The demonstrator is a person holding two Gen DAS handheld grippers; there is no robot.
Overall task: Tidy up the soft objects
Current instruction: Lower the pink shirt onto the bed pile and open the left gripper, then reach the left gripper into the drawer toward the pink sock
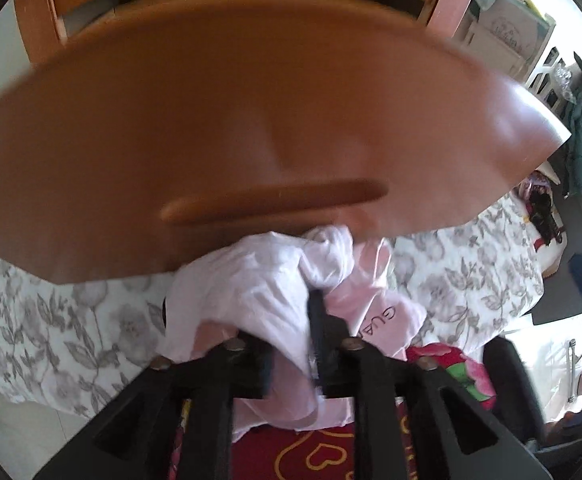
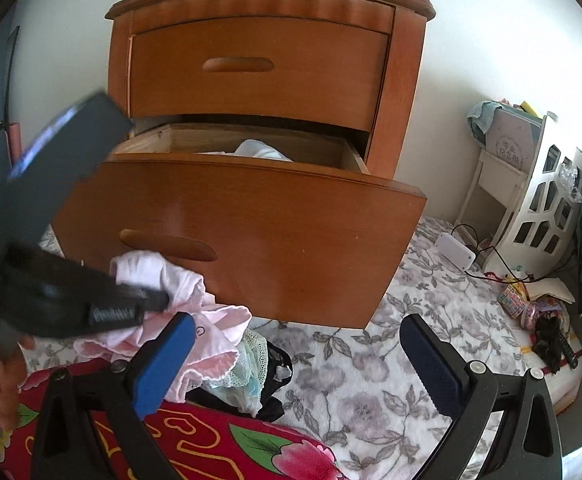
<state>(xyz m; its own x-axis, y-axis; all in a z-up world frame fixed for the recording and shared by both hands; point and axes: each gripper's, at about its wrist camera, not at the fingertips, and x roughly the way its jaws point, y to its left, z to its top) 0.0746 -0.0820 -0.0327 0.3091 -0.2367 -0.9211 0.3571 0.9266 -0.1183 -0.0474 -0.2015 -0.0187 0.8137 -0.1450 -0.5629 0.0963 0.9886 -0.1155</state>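
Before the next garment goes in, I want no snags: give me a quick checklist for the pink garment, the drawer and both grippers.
1. Lower drawer pulled open: ok.
2. Space in it beside the white clothes: ok.
3. Left gripper on the pink garment: ok.
4. Pads actually pinching the cloth: cannot tell.
5. Right gripper open and empty: ok.
6. Other clothes clear of the pink garment: not ok, they touch.

nightstand [image 2: 275, 216] glossy smooth wood; pink garment [image 2: 163, 280] soft thin crinkled cloth; bedsheet [image 2: 391, 360] matt floral fabric; right gripper [image 2: 295, 364] pads blue, ribbed.
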